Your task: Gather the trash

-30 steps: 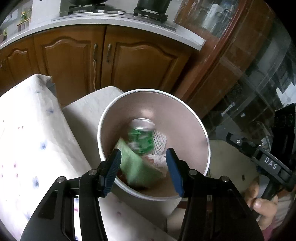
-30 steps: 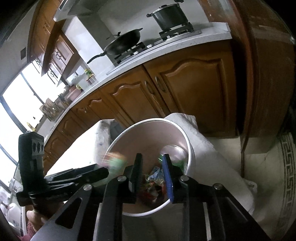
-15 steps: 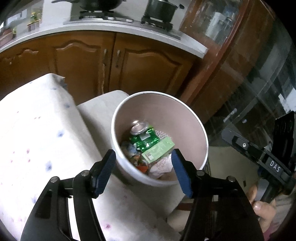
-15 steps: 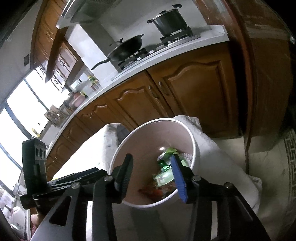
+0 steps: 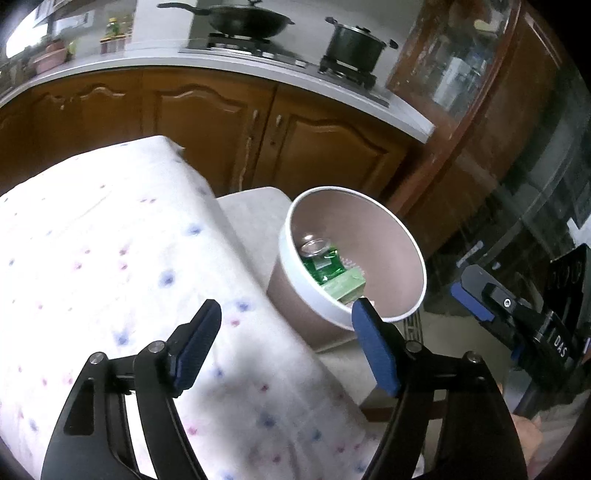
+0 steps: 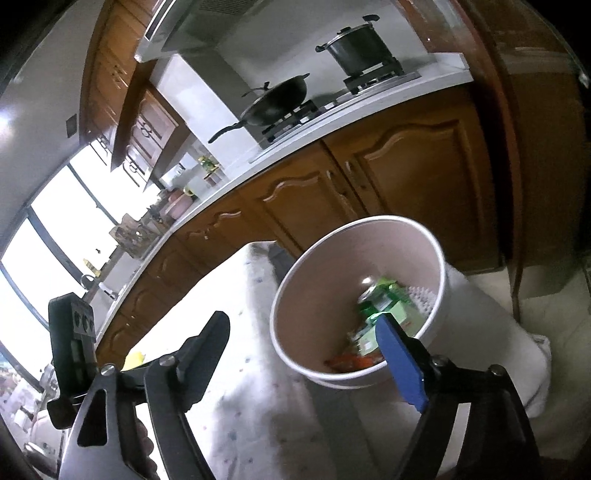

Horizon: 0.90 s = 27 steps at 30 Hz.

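Opening both jaws, I held L gripper (image 5: 286,347) & R gripper (image 6: 306,354) empty, trash bin (image 5: 295,273) w/ green can (image 5: 323,264) beside tabletop (image 5: 110,258).

A home kitchen was shown. A wok (image 5: 248,23) and a lidded pot (image 5: 354,46) were set on a gas hob (image 5: 295,61) along a pale countertop (image 5: 122,68), above brown wooden cabinet doors (image 5: 207,125). Potted plants (image 5: 112,35) were lined up by a window (image 6: 55,236).
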Motion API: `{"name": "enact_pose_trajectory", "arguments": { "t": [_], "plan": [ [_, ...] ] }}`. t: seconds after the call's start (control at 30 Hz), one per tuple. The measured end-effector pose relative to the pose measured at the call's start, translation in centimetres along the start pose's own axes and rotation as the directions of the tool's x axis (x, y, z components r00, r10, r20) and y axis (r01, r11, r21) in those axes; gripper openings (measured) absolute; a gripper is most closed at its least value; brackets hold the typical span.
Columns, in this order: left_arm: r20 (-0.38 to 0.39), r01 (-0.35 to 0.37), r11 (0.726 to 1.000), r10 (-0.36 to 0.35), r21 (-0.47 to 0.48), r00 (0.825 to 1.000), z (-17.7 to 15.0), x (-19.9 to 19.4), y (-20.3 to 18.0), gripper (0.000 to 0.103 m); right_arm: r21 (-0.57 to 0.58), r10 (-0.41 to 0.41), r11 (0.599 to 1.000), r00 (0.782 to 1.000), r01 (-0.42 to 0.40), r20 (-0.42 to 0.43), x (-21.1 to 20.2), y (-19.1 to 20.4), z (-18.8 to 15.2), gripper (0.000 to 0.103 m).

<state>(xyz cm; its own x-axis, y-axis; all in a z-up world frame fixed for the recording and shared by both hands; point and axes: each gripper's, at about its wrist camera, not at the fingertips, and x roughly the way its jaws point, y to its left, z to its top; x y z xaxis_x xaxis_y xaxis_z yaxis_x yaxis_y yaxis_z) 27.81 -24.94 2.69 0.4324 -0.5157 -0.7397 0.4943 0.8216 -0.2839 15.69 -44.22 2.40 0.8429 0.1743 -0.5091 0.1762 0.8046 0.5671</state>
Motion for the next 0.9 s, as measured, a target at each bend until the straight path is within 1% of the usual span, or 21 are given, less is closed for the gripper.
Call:
{"name": "enact_pose_trajectory", "arguments": {
  "t": [0.3,0.5,0.73,0.9],
  "plan": [
    [0.023,-0.004,0.999,0.006,-0.053,1.0,-2.8,-3.2,2.8,0.077,-0.002,0.021,1.0,1.0,-0.021,0.011,-0.8,2.7,-2.5,0.09],
    [0.033,-0.007,0.996,0.01,-0.094,0.999,-5.1,-4.9,4.4,0.077,-0.007,0.028,1.0,0.999,-0.028,0.015,-1.5,4.2,-4.5,0.091],
    [0.062,-0.043,0.992,0.051,-0.119,0.997,-8.1,-7.3,6.1,0.077,-0.012,0.027,1.0,0.999,-0.027,0.02,-2.2,5.4,-7.3,0.092],
    [0.114,-0.073,0.99,0.087,-0.12,0.99,-10.5,-9.6,7.2,0.081,-0.031,0.03,0.999,0.998,-0.029,0.049,-3.1,6.6,-9.9,0.093]
  ]
}}
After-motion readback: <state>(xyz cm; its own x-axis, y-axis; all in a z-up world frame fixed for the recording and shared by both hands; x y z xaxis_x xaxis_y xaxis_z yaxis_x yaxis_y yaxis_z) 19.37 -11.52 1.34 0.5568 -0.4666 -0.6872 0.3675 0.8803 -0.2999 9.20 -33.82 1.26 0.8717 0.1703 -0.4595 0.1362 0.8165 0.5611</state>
